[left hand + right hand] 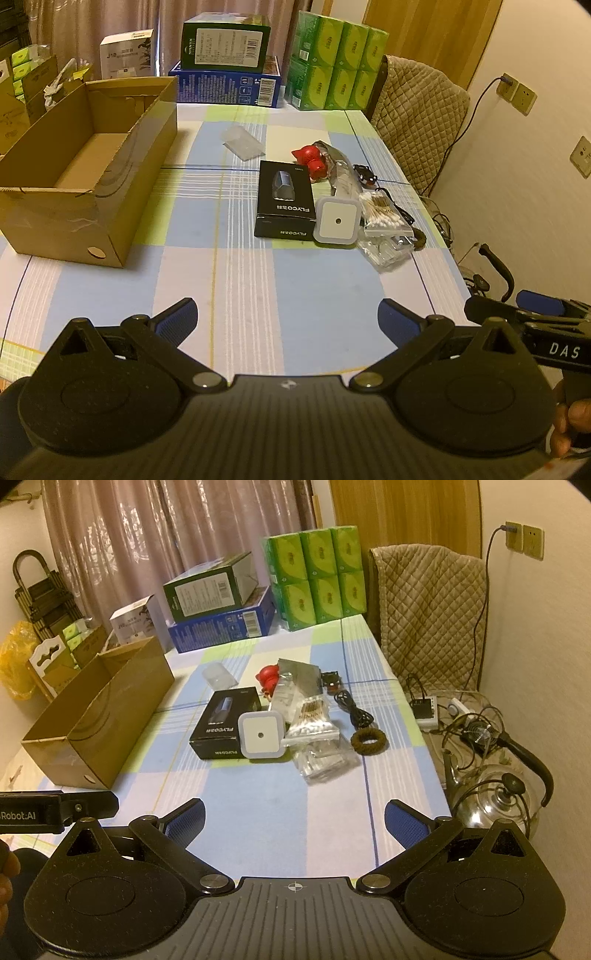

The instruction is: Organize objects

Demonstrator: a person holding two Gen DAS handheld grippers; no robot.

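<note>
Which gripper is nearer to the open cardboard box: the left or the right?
Left. The left gripper hovers over the near table edge with the cardboard box ahead on its left. The right gripper sits further right, on the far side of the left one from the box.

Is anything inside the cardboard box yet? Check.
No. The cardboard box shows only its bare floor; the items lie on the table.

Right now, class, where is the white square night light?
In both views the white square night light leans against the black Flyco box, beside the cotton swab bag.
</note>
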